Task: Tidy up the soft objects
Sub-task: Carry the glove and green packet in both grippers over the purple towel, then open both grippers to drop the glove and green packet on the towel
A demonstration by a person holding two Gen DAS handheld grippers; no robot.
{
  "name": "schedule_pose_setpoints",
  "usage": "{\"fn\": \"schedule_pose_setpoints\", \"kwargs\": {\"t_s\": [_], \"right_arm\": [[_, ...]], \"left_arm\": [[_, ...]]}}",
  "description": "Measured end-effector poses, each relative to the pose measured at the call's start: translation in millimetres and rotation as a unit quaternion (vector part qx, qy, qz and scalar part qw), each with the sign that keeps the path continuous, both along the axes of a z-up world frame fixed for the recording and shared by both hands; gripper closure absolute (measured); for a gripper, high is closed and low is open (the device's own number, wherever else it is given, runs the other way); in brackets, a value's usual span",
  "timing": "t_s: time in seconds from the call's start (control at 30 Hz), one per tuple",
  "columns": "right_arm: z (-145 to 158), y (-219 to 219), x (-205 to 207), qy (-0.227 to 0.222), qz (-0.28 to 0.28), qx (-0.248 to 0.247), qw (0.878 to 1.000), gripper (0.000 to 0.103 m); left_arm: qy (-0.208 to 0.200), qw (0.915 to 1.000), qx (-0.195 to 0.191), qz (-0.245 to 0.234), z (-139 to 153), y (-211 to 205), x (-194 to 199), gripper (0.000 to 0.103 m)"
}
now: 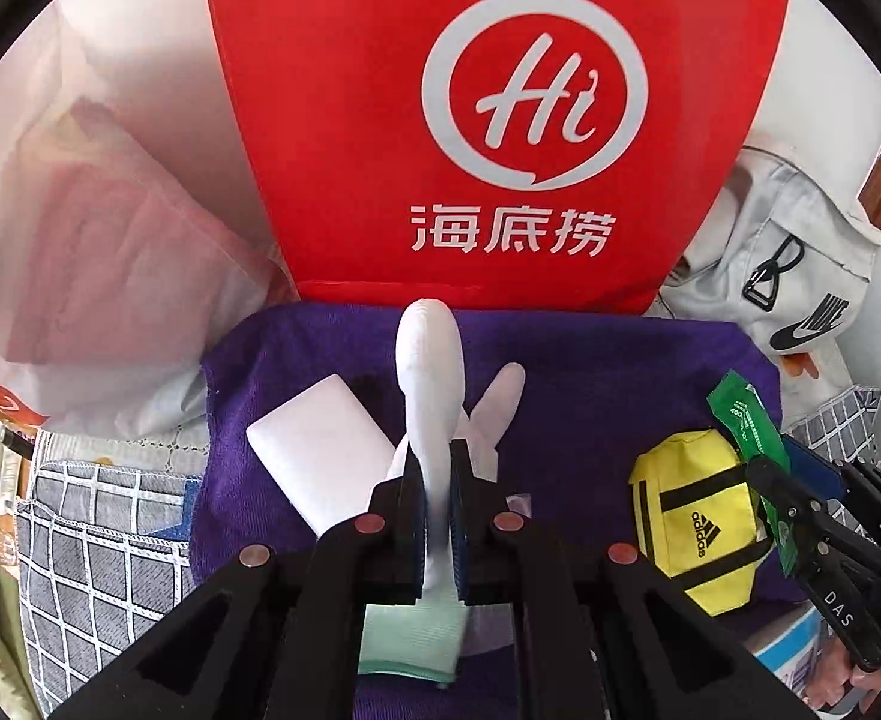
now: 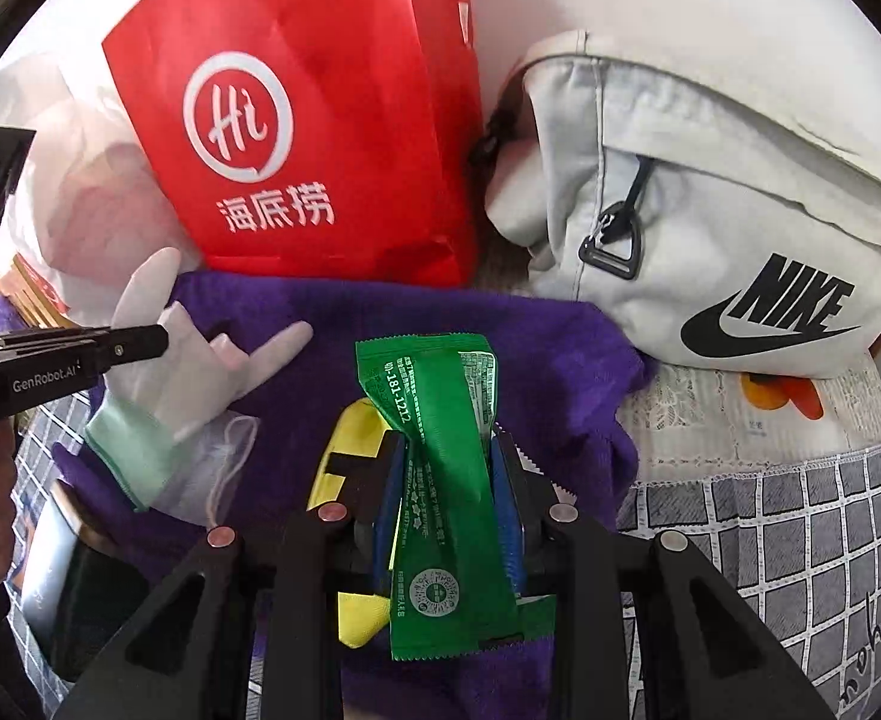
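Both tools held soft items above the purple terry towel.

The left tool was clamped on a white knit glove with a pale green cuff, its fingers jutting ahead of the jaws. The right tool gripped a crinkled green foil sachet; a small yellow pouch lay just beneath it.

Both wrist views close, angled down; share purple towel, red bag.
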State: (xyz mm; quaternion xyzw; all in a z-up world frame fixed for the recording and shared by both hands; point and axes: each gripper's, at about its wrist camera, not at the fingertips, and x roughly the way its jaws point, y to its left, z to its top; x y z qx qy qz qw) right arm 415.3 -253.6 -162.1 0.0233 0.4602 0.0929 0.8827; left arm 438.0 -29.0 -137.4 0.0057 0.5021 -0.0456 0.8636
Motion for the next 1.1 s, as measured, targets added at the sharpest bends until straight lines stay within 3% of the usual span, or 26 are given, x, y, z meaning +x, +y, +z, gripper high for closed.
{"fn": "schedule_pose_setpoints", "kwargs": {"t_s": [0.17,0.33,0.43,0.5,0.57,0.77,0.93,1.1], "right_arm": [[-3.0,0.0,3.4,0.012,0.005,-0.001,1.0,0.069],[-2.6,2.8,3.1,0.013,0.015,0.005,1.0,0.063],[1.4,4.3,0.3,0.006,0.019,0.0,1.0,0.051],[8.3,4.6,-3.9,-0.002,0.016,-0.006,1.0,0.036],[16.4,3.8,-8.3,-0.013,0.014,-0.004,1.0,0.031],[37.8,0.3,-27.8,-0.023,0.008,0.005,1.0,0.027],[53.3,3.1,-54.7,-0.038,-0.015,-0.022,0.999,0.026],[68.8,10.9,-95.7,-0.054,-0.008,-0.013,0.998,0.026]], "left_arm": [[0.013,0.9999,0.002,-0.003,-8.5,-2.1,3.4,0.09],[0.013,0.9998,0.012,-0.006,-9.6,-4.9,2.2,0.069],[0.013,0.9998,0.017,-0.005,-8.2,-4.8,1.4,0.054],[0.016,0.9996,0.021,-0.006,-6.3,-3.6,0.0,0.051],[0.016,0.9996,0.024,0.0,-1.5,-0.2,-3.5,0.05],[0.004,0.9993,0.033,0.015,18.4,15.2,-23.5,0.045],[-0.013,0.9987,0.043,0.025,34.0,27.0,-55.9,0.045],[-0.037,0.9981,0.011,0.048,52.3,50.4,-95.9,0.045]]}}
